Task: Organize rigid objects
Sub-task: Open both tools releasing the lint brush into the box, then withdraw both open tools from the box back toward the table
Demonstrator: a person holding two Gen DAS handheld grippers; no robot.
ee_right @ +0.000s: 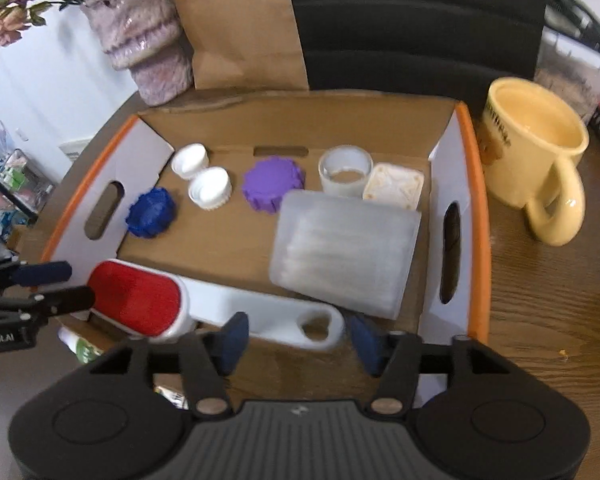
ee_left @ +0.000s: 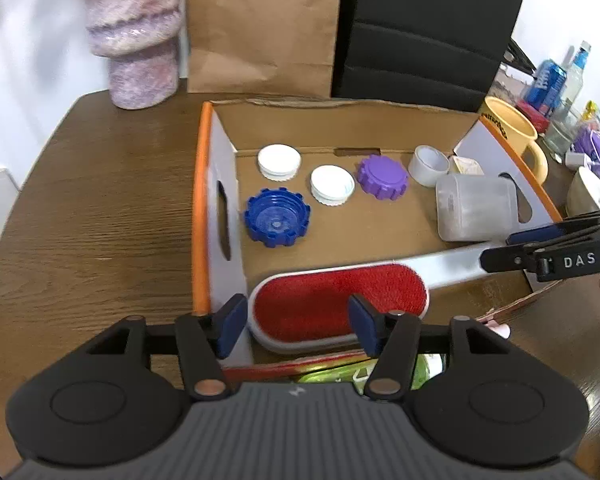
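Note:
A red-faced lint brush [ee_left: 340, 302] with a white handle lies across the near end of the cardboard tray [ee_left: 202, 208]. My left gripper [ee_left: 298, 326] is open, its fingers either side of the red head. My right gripper [ee_right: 296, 338] is open around the handle's end [ee_right: 312, 326]; it also shows in the left wrist view [ee_left: 500, 250]. In the tray sit a blue cap [ee_left: 277, 223], two white caps [ee_left: 279, 162] [ee_left: 332, 185], a purple cap [ee_left: 382, 177], a clear ring [ee_left: 428, 165], a small square lid [ee_right: 394, 185] and a frosted box [ee_right: 346, 250].
A yellow mug [ee_right: 536, 148] stands right of the tray on the wooden table [ee_left: 100, 200]. A furry vase [ee_left: 140, 32], a paper bag [ee_left: 260, 24] and a black chair [ee_left: 428, 28] stand behind. Cans, bottles and clutter [ee_left: 560, 92] crowd the far right.

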